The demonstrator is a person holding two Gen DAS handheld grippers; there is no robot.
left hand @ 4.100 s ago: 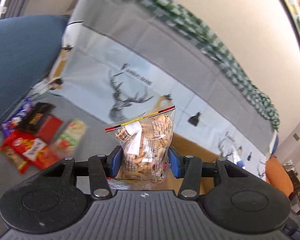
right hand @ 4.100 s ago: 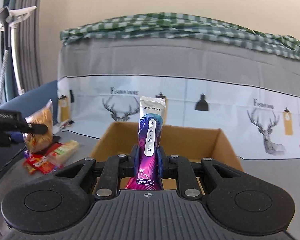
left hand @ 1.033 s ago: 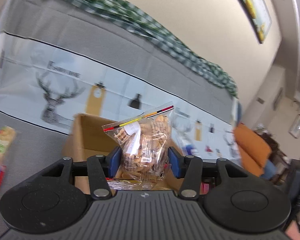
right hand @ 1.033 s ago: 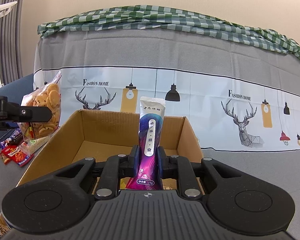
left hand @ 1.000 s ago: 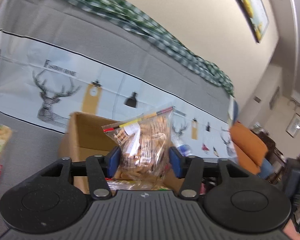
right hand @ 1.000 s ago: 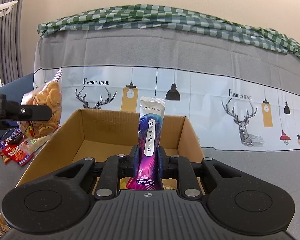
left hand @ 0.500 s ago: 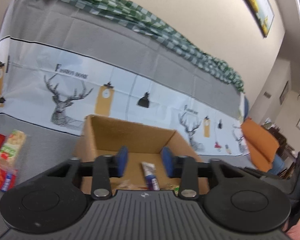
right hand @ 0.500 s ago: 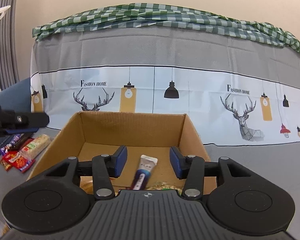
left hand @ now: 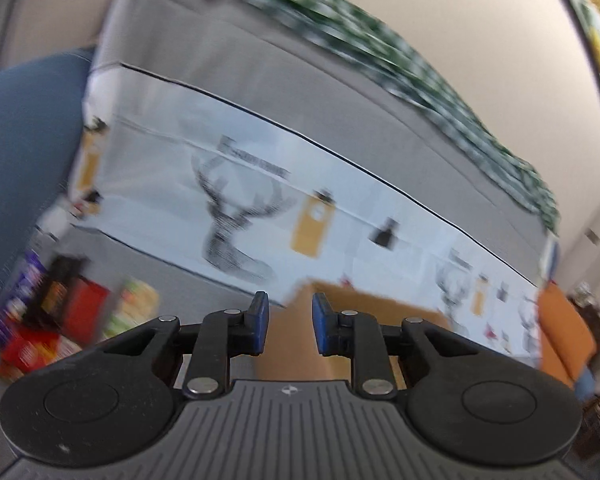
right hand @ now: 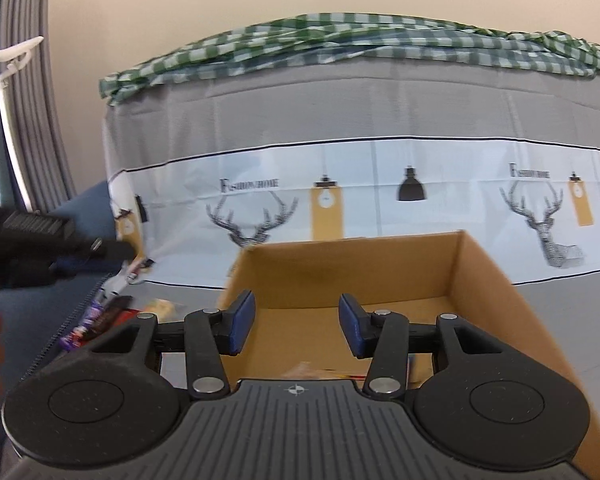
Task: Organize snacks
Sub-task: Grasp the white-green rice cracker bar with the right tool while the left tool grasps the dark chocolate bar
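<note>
Both grippers are hanging empty. The left gripper [left hand: 286,322] is showing a narrow gap, its jaws having just been closing with nothing between them; the right gripper [right hand: 296,326] is standing moderately apart, jaws easing in a bit, also w/ nothing between.

The box [right hand: 484,280] is sitting on the grey surface [right hand: 560,292] just ahead of the right gripper, w/ a few packets barely showing on its floor. The remaining snacks [left hand: 48,320] are lying in a pile near the surface's left edge, beside the blue cushion [left hand: 24,140].

Left view is blurring badly.

Risks, as I judge it: left jaws are looking too narrow for a packet, so they'd probably shove or scatter the pile unless reopened. Packets are overlapping, so a grab could lift two, or pinch a slippery wrapper corner & drop it short of the box.
</note>
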